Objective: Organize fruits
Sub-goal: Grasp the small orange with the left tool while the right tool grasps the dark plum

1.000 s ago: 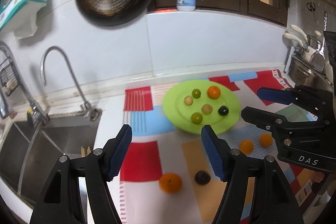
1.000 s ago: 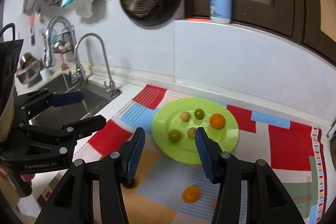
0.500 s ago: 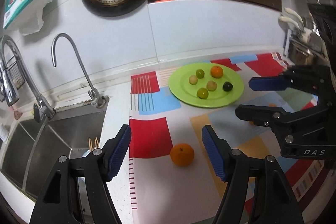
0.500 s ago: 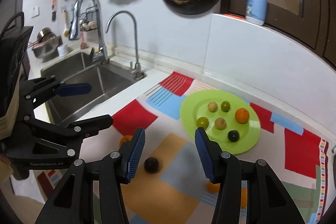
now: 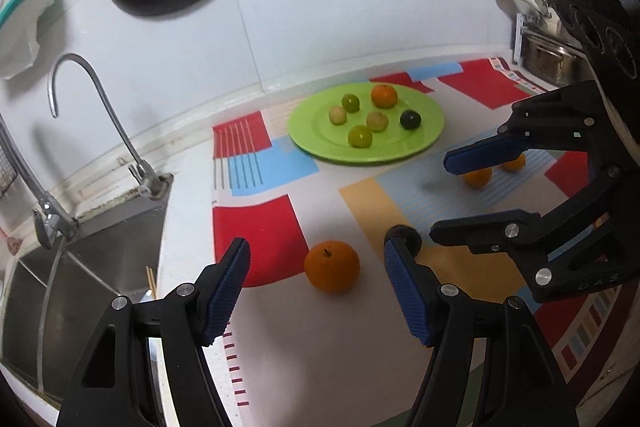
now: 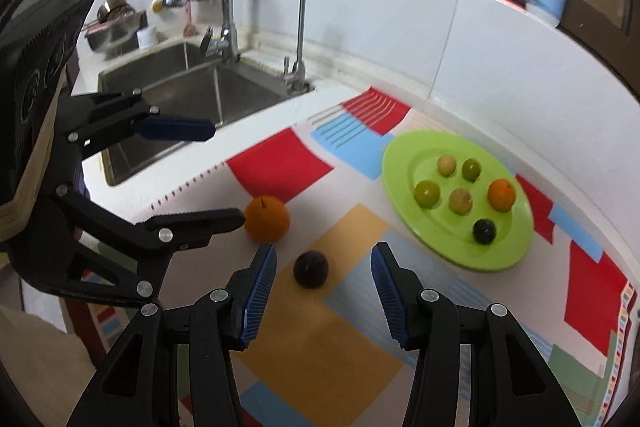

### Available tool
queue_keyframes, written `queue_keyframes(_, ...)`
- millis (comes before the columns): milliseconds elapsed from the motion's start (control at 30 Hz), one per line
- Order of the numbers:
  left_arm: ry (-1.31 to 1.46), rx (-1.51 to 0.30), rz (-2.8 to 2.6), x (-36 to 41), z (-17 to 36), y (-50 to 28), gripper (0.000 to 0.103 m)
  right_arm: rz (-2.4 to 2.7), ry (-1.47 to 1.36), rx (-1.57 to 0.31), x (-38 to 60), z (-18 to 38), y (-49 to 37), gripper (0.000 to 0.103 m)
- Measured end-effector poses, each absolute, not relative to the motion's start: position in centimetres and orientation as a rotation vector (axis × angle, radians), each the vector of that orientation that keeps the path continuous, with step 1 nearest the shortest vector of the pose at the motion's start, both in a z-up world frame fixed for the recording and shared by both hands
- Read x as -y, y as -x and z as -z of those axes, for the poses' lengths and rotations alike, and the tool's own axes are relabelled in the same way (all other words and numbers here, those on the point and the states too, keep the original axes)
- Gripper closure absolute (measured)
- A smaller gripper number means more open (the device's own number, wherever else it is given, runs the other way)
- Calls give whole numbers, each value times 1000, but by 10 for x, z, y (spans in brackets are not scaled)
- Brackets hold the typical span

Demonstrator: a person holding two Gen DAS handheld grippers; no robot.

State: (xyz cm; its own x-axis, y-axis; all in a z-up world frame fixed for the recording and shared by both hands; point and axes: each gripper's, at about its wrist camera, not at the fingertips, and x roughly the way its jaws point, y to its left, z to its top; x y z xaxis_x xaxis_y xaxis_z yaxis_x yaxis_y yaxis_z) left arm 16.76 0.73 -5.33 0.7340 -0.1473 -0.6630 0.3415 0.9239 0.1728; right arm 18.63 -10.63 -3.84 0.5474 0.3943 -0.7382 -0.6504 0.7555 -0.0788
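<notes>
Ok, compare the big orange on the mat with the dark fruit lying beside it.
The big orange is bright orange and clearly larger; the dark fruit is near-black and smaller. The orange shows a stem on top; none is visible on the dark fruit. Both are round and lie loose on the mat, off the green plate.

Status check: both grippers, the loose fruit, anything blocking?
Left gripper open, lined up on big orange. Right gripper open over dark plum. Green plate holds six fruits. Nothing in the way.
</notes>
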Motion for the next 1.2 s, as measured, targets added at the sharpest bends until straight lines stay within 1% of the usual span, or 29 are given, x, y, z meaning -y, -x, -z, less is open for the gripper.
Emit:
queue_keyframes(267, -277, -783, 315, -8, 78, -187, 35, -661, 337, -859, 102, 68, -206, 53)
queue_keyframes(300, -269, -791, 319, -8, 80, -189, 36, -664, 333, -868, 101, 70, -208, 54)
queue_keyframes(367, -252, -813, 329, -9, 84, -194, 38, -676, 317, -891, 101, 76, -212, 59)
queue_keyframes(500, -239, -833, 342, -9, 90, -201, 40, -697, 284, -934, 100, 87, -219, 61)
queue_keyframes(767, -176, -896, 361, -11, 100, -212, 54, -714, 243, -959, 98, 95, -225, 70)
queue_keyframes(833, -171, -903, 361, -10, 101, -214, 62, -720, 227, -966, 99, 97, -226, 73)
queue_keyframes(1200, -115, -906, 327, -7, 93, -212, 62, -692, 165, -955, 109, 91, -222, 74)
